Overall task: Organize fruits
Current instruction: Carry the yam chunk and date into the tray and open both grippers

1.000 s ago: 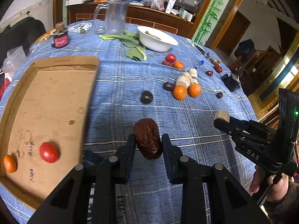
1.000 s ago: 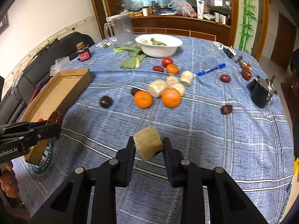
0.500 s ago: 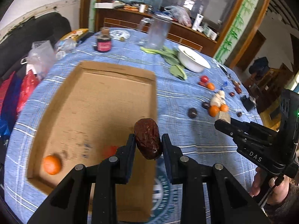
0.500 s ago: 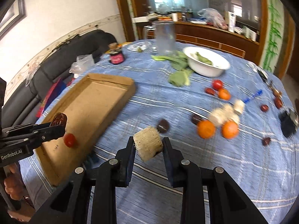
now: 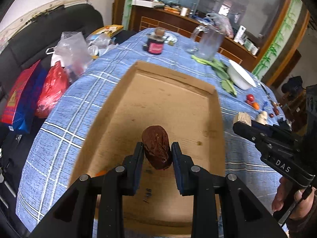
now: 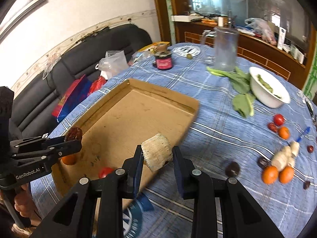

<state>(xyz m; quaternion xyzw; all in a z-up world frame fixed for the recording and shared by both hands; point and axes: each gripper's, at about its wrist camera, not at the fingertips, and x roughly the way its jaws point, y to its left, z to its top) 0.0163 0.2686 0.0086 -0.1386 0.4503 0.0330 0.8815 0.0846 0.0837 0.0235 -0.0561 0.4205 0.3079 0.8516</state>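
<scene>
Progress is partial. At the left, the cardboard tray (image 6: 138, 117) lies on the blue checked desk (image 6: 218, 138) and already contains one orange (image 6: 68, 159) and one tomato (image 6: 105, 172) near its close edge. The left hand-held gripper (image 5: 156, 154) is clenched on a dark red date (image 5: 157, 148) and hovers above the tray floor; the date is not yet set down. The right hand-held gripper (image 6: 157, 155) is clenched on a pale cut chunk (image 6: 156, 150), held over the tray's near right edge. To the right, loose fruit lies on the desk: a dark round fruit (image 6: 232, 168), two oranges (image 6: 269, 174), pale chunks (image 6: 285, 156), several dates (image 6: 273, 127), a second tomato (image 6: 279, 119) and a small orange (image 6: 283, 132). Judged from this, most items are left to move.
</scene>
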